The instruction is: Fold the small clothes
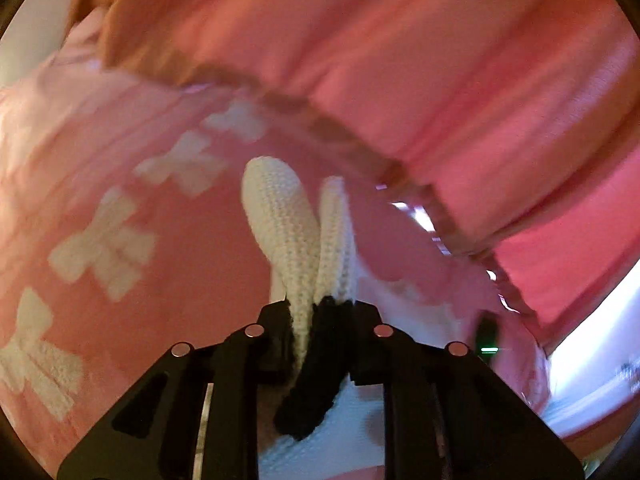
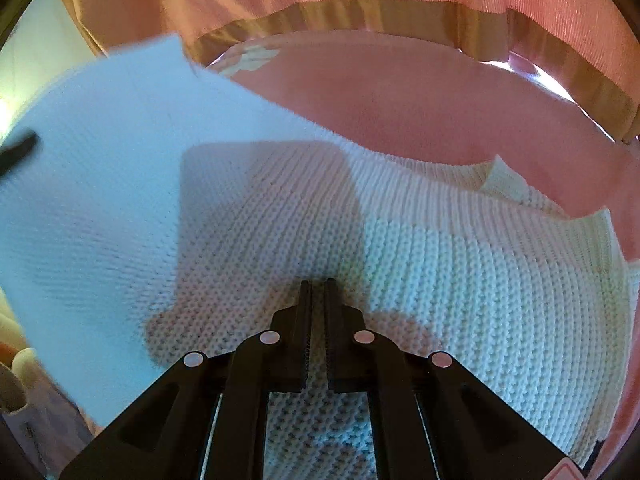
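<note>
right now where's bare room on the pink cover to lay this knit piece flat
The free patch is the plain pink cover between the white knit's far edge and the curtain hem. Nearer in it's crowded: the knit fills the space under the right gripper, and the left gripper pinches knit straps.

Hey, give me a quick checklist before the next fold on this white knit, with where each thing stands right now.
1. Left tool grips knit strips: ok.
2. Right tool shut: ok.
3. Right tool pinching the knit: cannot tell, it sits just over it.
4. Knit lying flat: not ok, the left part is lifted.
5. Pink sheet clear beyond the knit: ok.
</note>
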A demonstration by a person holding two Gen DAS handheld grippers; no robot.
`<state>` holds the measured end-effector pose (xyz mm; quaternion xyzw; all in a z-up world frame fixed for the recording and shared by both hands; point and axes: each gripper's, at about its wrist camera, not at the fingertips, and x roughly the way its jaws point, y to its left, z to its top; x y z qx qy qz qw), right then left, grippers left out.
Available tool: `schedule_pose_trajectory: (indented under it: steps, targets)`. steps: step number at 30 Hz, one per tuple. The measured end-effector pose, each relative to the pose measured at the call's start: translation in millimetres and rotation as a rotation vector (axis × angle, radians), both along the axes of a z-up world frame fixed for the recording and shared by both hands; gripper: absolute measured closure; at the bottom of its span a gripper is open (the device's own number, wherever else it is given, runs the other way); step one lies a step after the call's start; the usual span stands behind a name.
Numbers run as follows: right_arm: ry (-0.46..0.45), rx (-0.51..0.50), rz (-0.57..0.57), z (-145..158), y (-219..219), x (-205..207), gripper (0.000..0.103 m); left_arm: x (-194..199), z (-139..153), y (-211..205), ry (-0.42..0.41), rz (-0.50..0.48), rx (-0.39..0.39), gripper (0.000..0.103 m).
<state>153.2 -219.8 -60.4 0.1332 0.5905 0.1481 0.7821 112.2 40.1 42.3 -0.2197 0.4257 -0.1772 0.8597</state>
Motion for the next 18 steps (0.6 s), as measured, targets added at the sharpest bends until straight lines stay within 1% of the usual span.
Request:
schedule_pose_trajectory:
  steps: [3,7,12,15,16,17,18]
  targets:
    - [0.015,0.035,-0.010,-3,-5,1,0.101,-5,28,-35,-0.028,-0.067,-0.011,0.085]
    - [0.033,0.088,-0.026,-8,-10,3,0.102,-14,39,-77,-0.036,-0.117,0.009,0.085]
    - [0.056,0.163,-0.050,-13,-19,3,0.102,-20,30,-127,0.001,-0.162,0.034,0.085]
    - [0.128,0.307,-0.103,-19,-45,3,0.103,-19,18,-159,0.020,-0.174,0.091,0.085]
    - [0.139,0.325,-0.127,-19,-56,1,0.103,-18,12,-170,0.030,-0.179,0.112,0.085]
    - [0.140,0.322,-0.152,-16,-67,-1,0.103,-18,5,-180,0.040,-0.180,0.132,0.085]
    - [0.128,0.296,-0.183,-11,-85,-6,0.101,-20,1,-186,0.044,-0.181,0.147,0.085]
